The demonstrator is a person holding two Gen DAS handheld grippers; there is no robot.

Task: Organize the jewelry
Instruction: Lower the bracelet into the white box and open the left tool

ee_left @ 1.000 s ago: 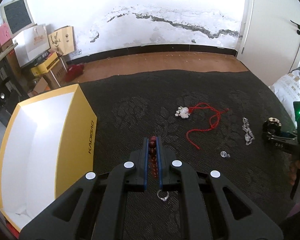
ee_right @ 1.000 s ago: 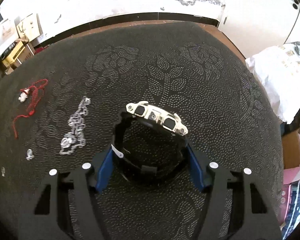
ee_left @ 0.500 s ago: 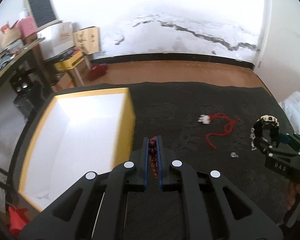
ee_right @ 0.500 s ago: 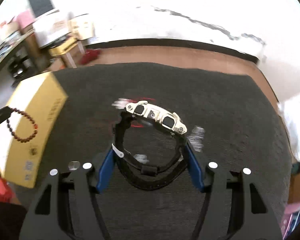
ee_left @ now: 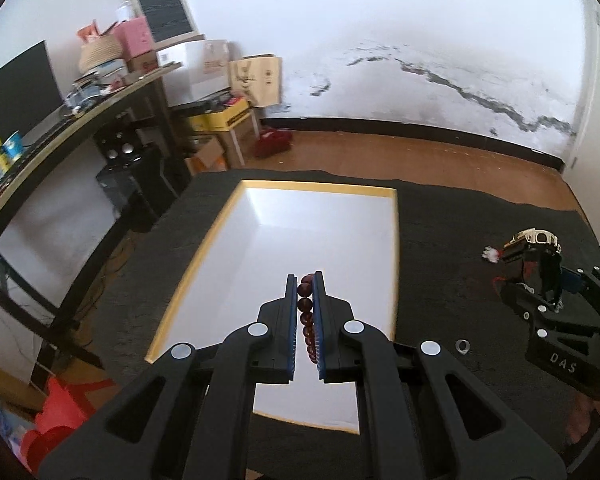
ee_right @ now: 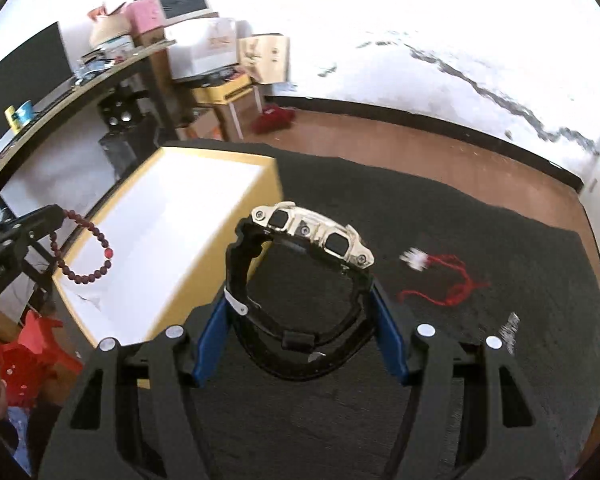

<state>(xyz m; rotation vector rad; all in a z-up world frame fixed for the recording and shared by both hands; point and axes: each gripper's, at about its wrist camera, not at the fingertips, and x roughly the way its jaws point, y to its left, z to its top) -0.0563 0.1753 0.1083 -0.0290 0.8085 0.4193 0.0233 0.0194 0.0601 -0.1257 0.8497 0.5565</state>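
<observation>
2 grippers carry jewelry: your left gripper (ee_left: 305, 280), clamped on the bead bracelet (ee_left: 306, 312), hangs over the open yellow box (ee_left: 204, 248); your right gripper (ee_right: 300, 316) grips the watch (ee_right: 312, 236) by its strap above the dark cloth (ee_right: 480, 360), beside the box; a red cord (ee_right: 448, 280) lies on the cloth

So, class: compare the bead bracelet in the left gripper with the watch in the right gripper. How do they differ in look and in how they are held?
The bead bracelet is a thin loop of dark red beads; the watch is bulky, with a black strap and pale metallic case. The left gripper pinches the bracelet between nearly shut jaws, so it dangles; the right gripper spans the watch with wide jaws. Both are lifted off the cloth.
</observation>
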